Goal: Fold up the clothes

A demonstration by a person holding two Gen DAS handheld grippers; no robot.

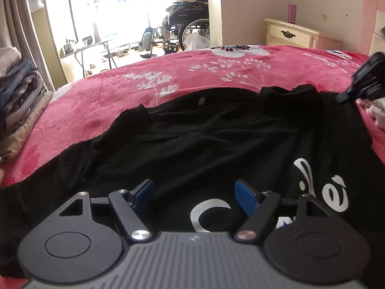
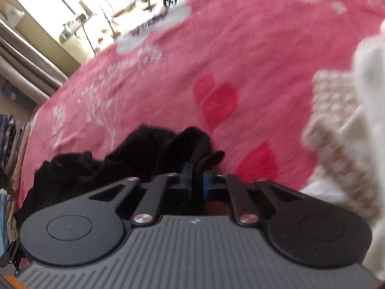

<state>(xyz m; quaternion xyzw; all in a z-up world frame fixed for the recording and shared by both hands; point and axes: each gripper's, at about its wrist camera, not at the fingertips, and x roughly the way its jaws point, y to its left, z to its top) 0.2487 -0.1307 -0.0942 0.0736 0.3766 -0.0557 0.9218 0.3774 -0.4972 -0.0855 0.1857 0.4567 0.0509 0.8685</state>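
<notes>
Black shirt, right gripper pinching it

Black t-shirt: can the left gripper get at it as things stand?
Probably yes. The left gripper is open right over the black t-shirt, with nothing between them; the right gripper already pinches its far edge.

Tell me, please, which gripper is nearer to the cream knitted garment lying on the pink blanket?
Right. The right gripper, shut on the black T-shirt, sits just beside the cream knitted garment; the left gripper hovers open over the shirt's middle, farther away.
</notes>
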